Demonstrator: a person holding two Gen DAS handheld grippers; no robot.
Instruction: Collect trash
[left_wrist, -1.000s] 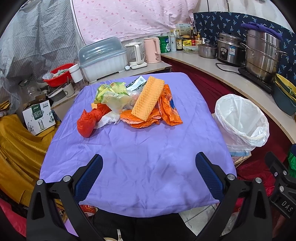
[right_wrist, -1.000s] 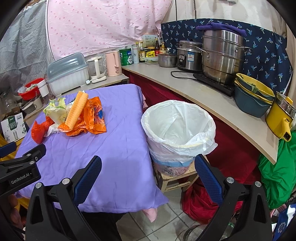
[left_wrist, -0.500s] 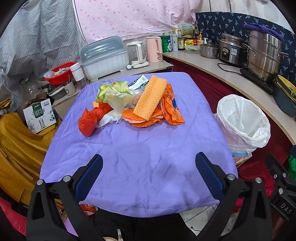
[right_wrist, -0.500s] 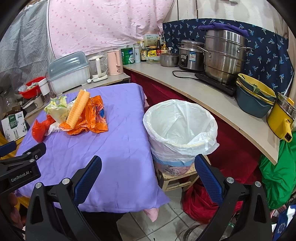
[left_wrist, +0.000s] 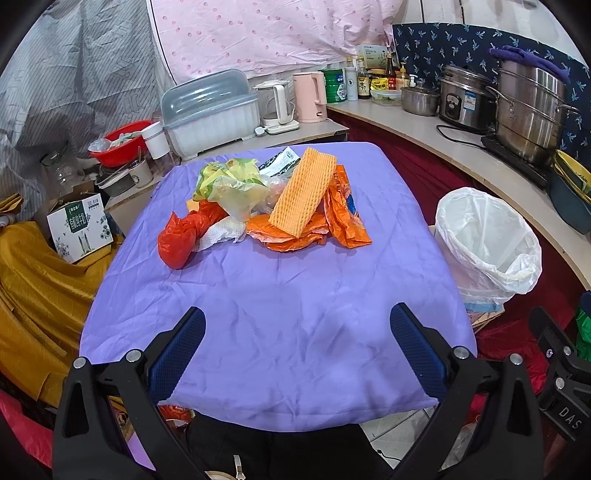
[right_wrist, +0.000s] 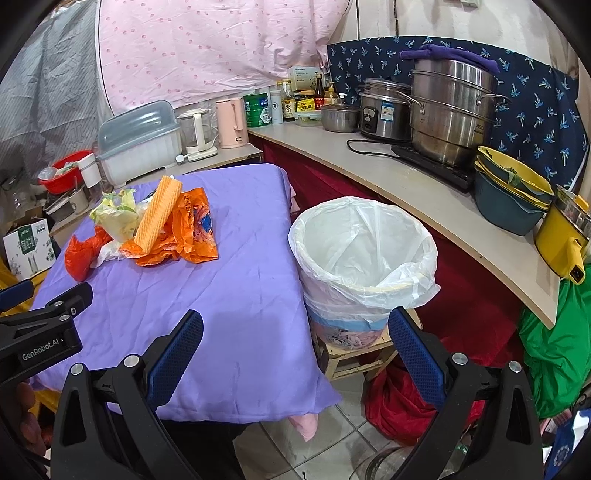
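Observation:
A heap of trash lies at the far middle of the purple-covered table (left_wrist: 288, 295): an orange foam net sleeve (left_wrist: 303, 192) on top, orange plastic bags (left_wrist: 332, 218), a red bag (left_wrist: 177, 240), a yellow-green wrapper (left_wrist: 229, 181) and white tissue (left_wrist: 221, 234). The same heap shows in the right wrist view, with the foam sleeve (right_wrist: 159, 212) uppermost. A bin lined with a white bag (right_wrist: 362, 254) stands on a low stool right of the table, also seen as the white bin (left_wrist: 484, 240). My left gripper (left_wrist: 297, 347) is open over the table's near edge. My right gripper (right_wrist: 295, 347) is open near the table's right front corner.
A curved counter (right_wrist: 424, 199) behind the bin carries steel pots (right_wrist: 450, 110), stacked bowls (right_wrist: 513, 192) and a yellow pot (right_wrist: 565, 236). A dish box (left_wrist: 210, 110), kettles and a red basin (left_wrist: 118, 144) stand beyond the table. A green bag (right_wrist: 554, 339) lies by the floor.
Both grippers have edged slightly forward and the views shifted a little; the trash heap and the bin have not moved. Both stay open.

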